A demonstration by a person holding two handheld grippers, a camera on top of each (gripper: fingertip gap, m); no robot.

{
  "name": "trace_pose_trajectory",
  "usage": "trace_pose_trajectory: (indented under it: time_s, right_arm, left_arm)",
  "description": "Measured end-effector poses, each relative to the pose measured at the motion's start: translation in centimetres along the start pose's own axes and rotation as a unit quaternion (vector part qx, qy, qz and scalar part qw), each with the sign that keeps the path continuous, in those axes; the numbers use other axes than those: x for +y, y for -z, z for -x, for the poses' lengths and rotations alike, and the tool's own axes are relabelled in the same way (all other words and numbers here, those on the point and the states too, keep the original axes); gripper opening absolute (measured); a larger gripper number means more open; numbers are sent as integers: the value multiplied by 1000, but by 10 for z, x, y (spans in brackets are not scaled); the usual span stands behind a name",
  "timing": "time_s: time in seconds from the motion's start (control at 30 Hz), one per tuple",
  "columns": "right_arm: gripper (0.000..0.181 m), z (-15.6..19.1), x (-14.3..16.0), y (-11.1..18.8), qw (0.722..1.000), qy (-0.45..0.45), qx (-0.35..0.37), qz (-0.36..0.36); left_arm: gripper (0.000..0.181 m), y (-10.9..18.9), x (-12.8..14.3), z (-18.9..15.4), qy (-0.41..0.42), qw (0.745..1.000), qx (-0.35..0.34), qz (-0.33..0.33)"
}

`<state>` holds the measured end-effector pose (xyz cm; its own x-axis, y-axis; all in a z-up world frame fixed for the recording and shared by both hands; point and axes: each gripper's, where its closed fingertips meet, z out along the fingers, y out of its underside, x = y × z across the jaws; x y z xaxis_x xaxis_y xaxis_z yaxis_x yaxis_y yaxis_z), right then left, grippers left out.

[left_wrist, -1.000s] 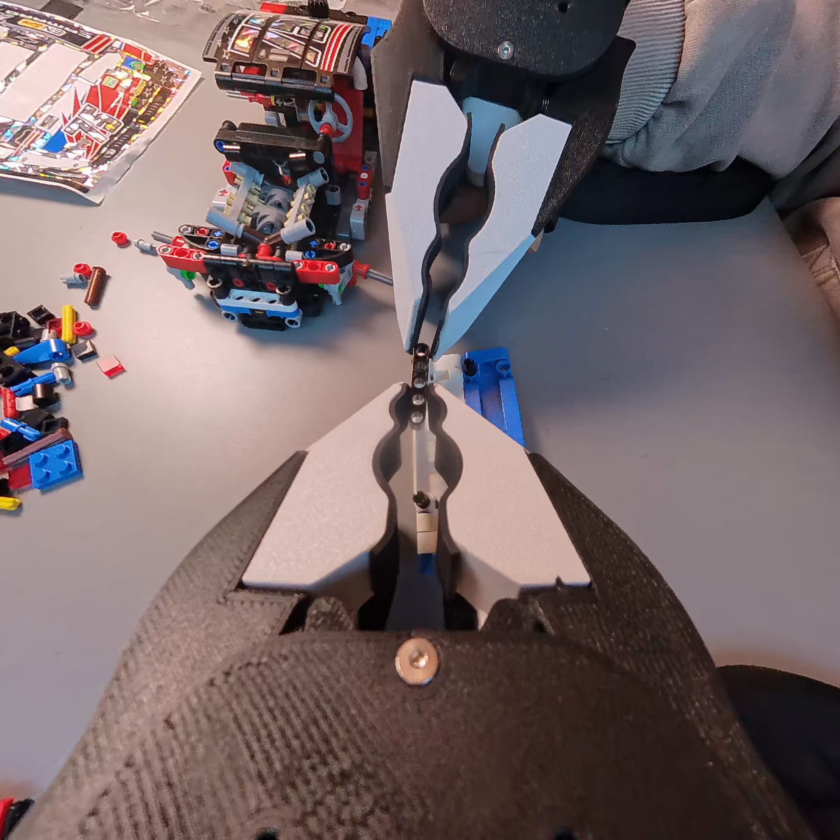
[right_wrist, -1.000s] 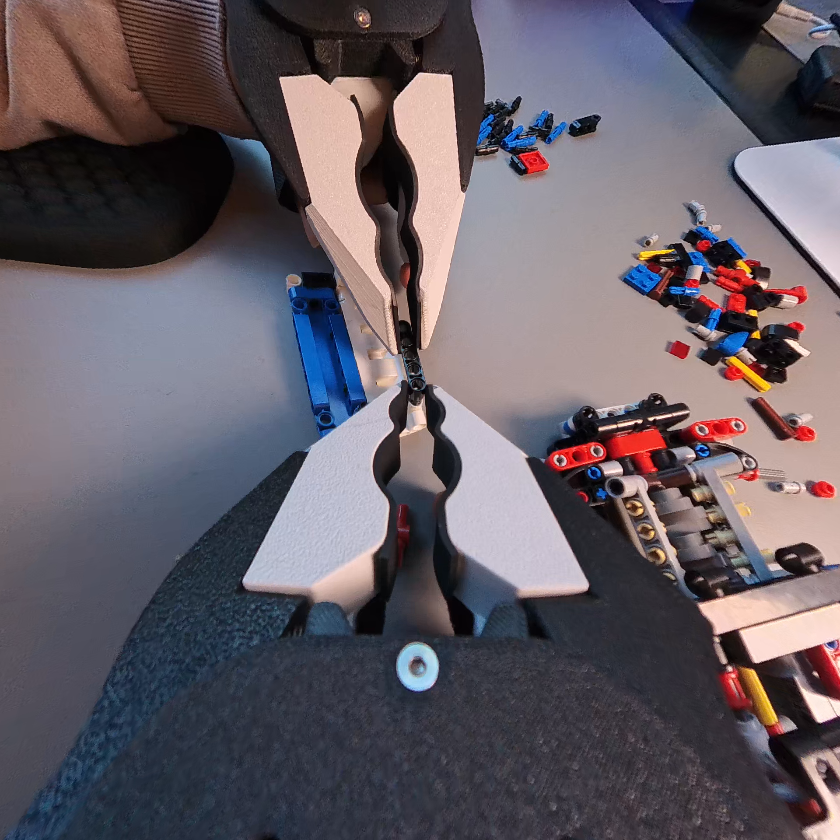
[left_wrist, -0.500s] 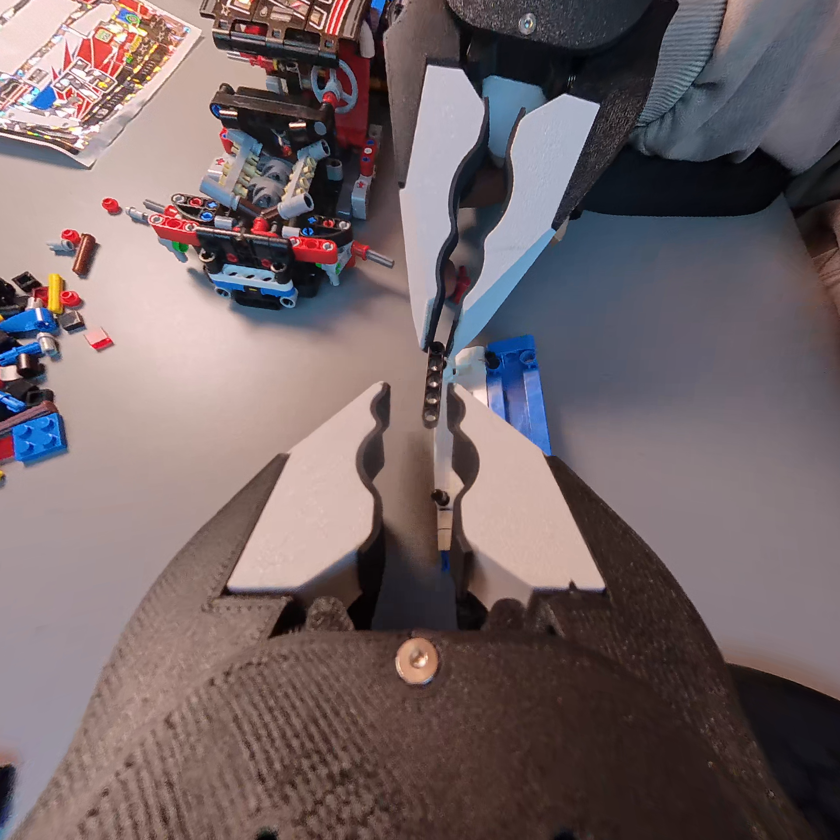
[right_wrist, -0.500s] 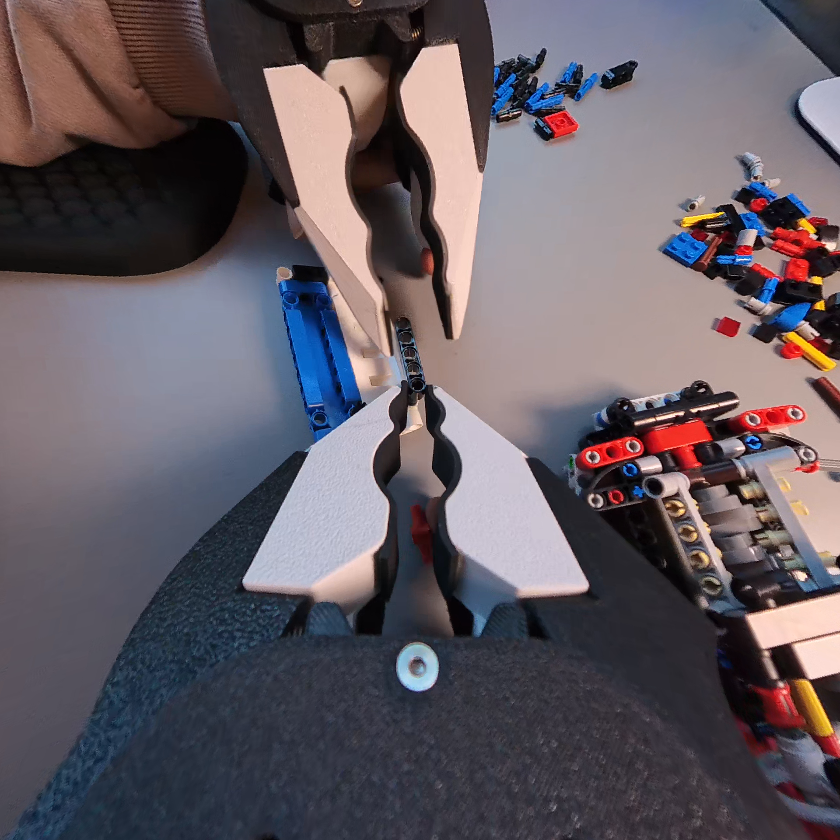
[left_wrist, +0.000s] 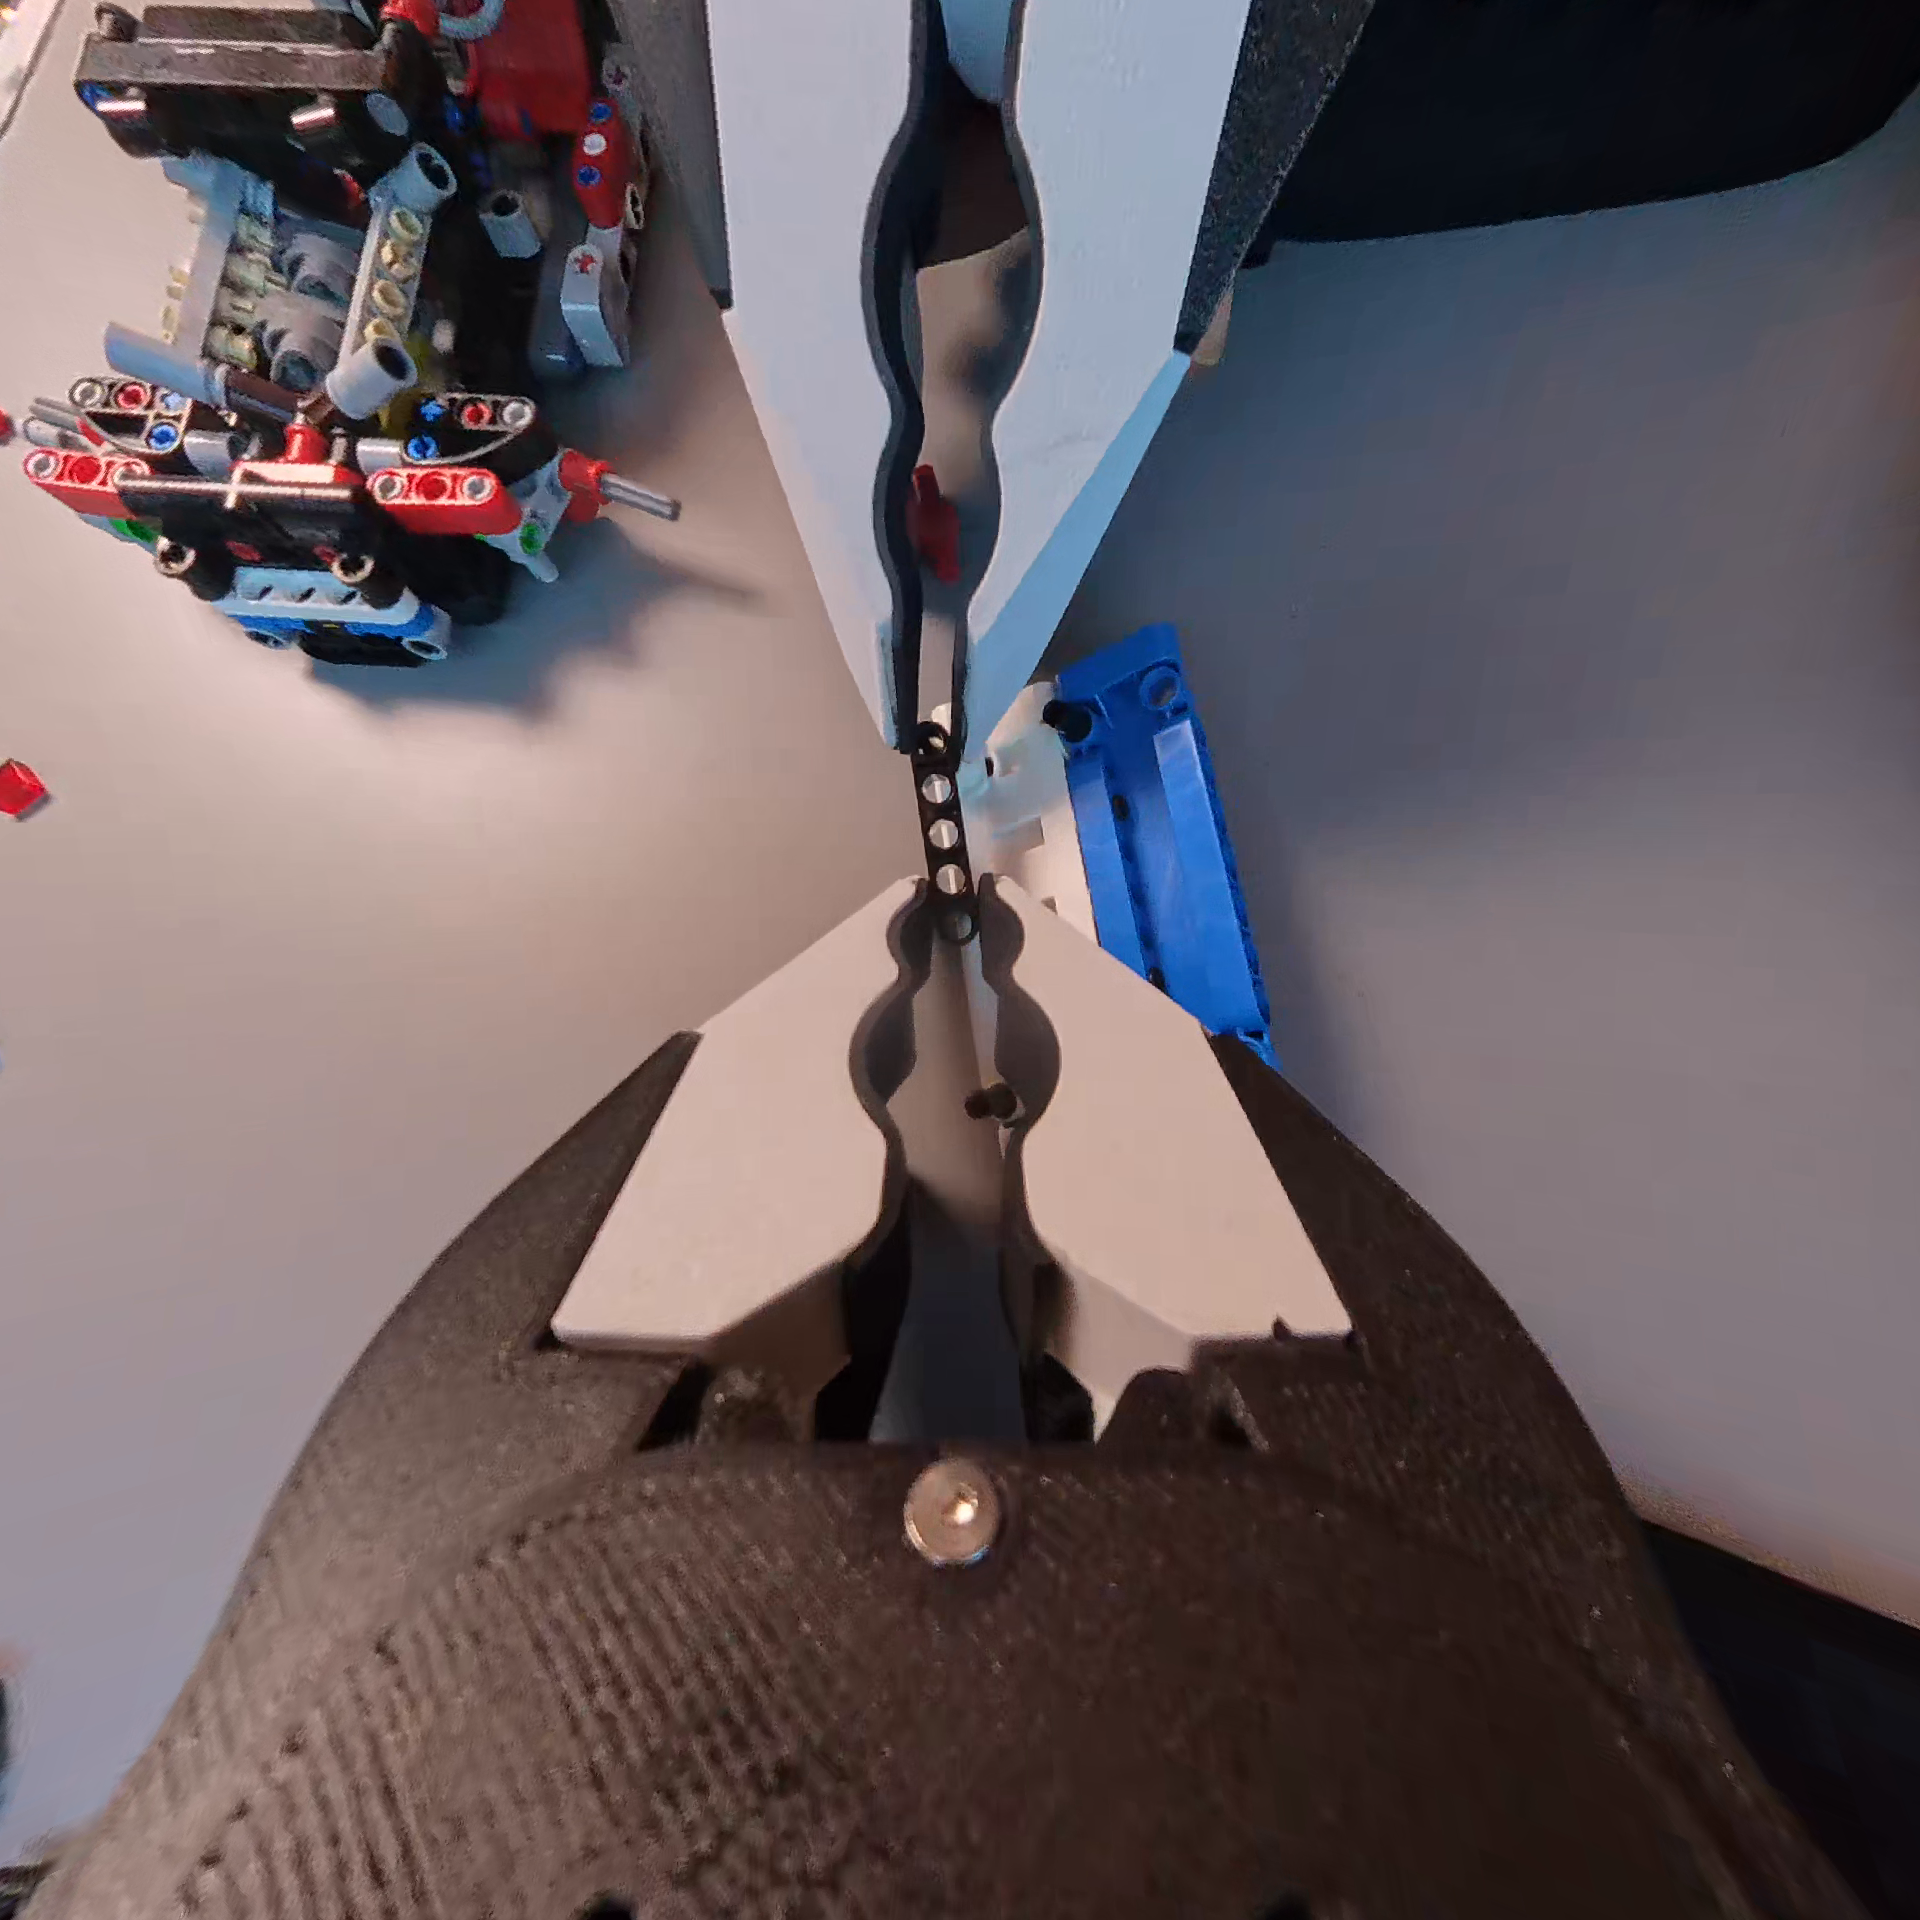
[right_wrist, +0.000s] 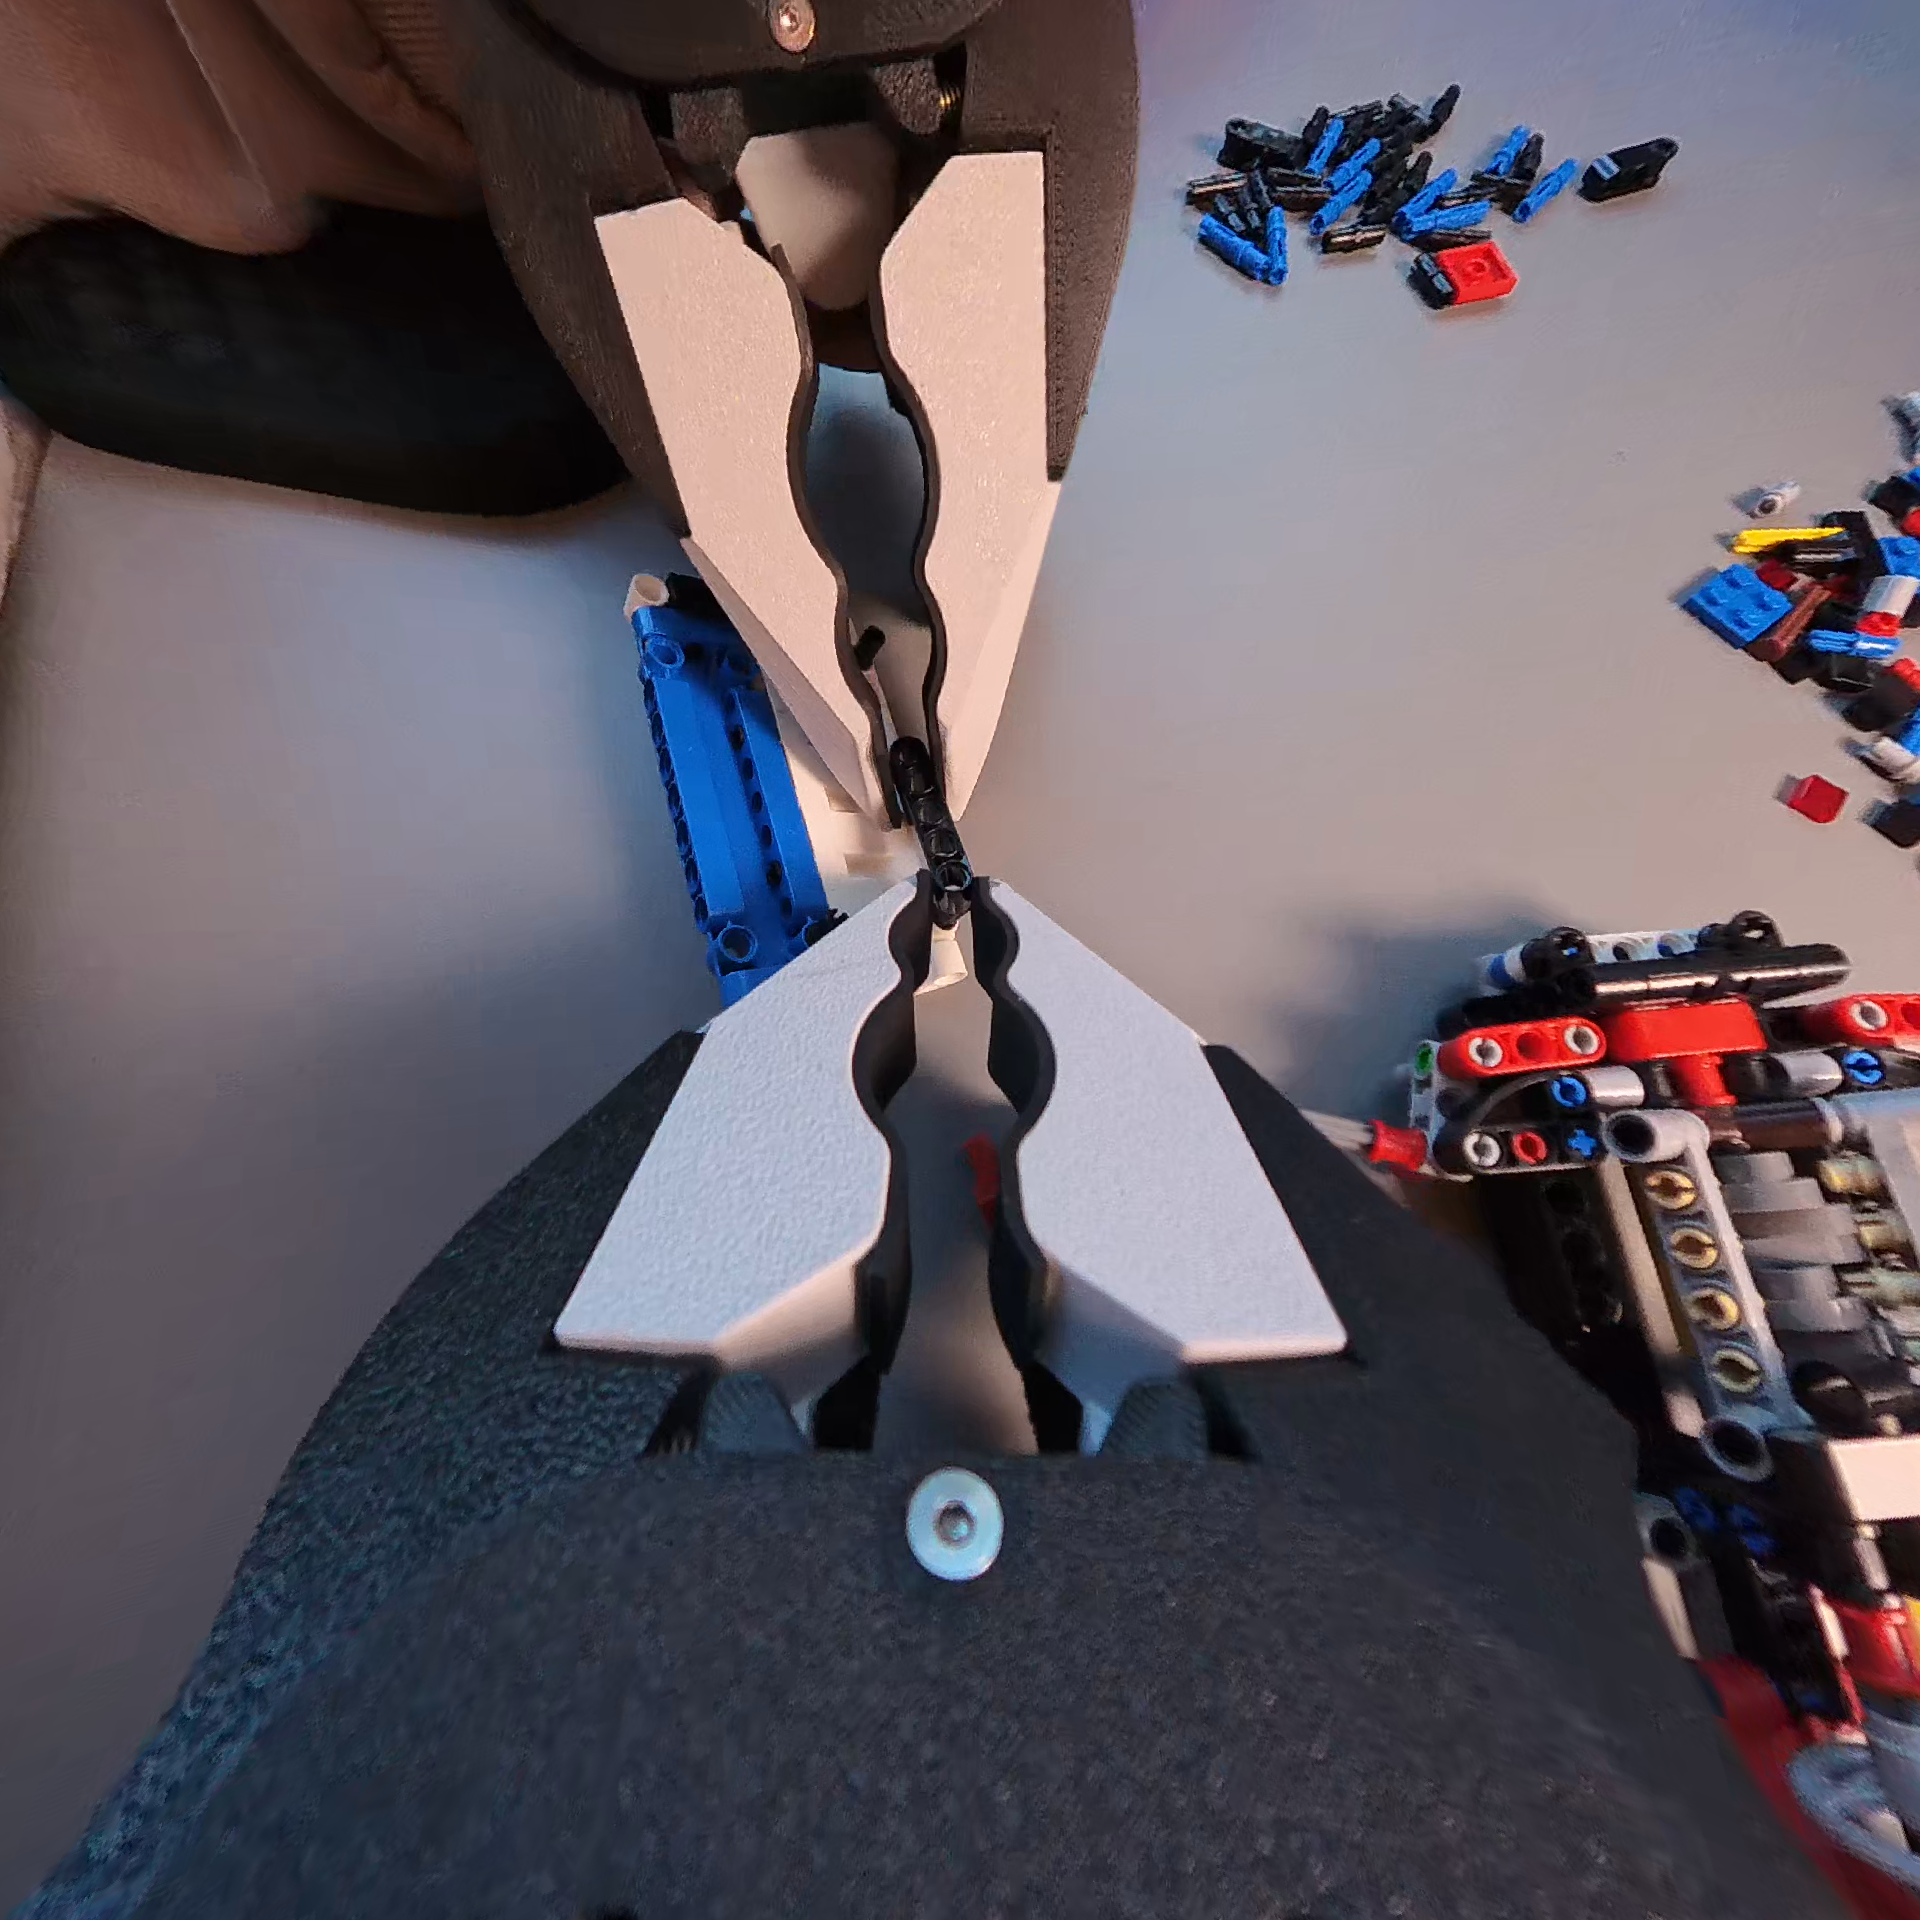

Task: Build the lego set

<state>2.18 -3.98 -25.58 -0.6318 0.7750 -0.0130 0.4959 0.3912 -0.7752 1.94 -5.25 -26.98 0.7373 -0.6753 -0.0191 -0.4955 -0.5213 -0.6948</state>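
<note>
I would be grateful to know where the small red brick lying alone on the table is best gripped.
Grip the small red brick across its two flat side faces, coming straight down from above; it lies flat and apart from the loose pile.

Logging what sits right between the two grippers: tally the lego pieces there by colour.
Black: 1, the black holed beam pinched at both ends by the left gripper and right gripper
Blue: 1, the blue frame piece
White: 1, the white piece
Total: 3
</note>
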Motion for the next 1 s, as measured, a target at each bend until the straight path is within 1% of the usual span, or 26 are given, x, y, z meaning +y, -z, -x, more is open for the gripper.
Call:
trace_pose_trajectory:
  time_s: [0.13, 0.23, 0.3, 0.43, 0.5, 0.7, 0.77, 0.83, 0.9, 1.0]
  right_arm:
    - [5, 6, 2, 2, 1000, 8, -8, 6]
    - [5, 10, 3, 2, 1000, 17, -13, 11]
    - [5, 13, 3, 2, 999, 26, -19, 14]
    - [5, 22, 3, 2, 998, 49, -31, 8]
    - [5, 23, 1, 4, 998, 55, -33, 0]
    - [5, 15, -3, 26, 998, 53, -16, -23]
    - [5, 15, -4, 35, 998, 47, -14, -35]
    - [5, 16, -3, 43, 998, 43, -12, -42]
    - [5, 19, -2, 47, 998, 38, -12, -51]
    - [5, 24, -3, 46, 998, 32, -15, -61]
  left_arm:
    - [6, -1, -2, -6, -6, 1000, -11, 3]
    - [10, 0, -2, -9, -7, 1000, -12, 3]
    - [10, 1, -1, -14, 3, 1000, 4, 2]
    - [25, 6, 2, -27, 56, 996, 67, -1]
    - [28, 7, 3, -31, 67, 994, 82, 0]
    - [20, 5, 0, -37, 79, 994, 80, 9]
    - [12, 3, -3, -41, 82, 993, 80, 12]
    - [2, 0, -2, -38, 77, 995, 63, 22]
    - [1, 0, -4, -34, 50, 998, 39, 20]
    - [0, 4, -11, -22, 9, 1000, -20, 11]
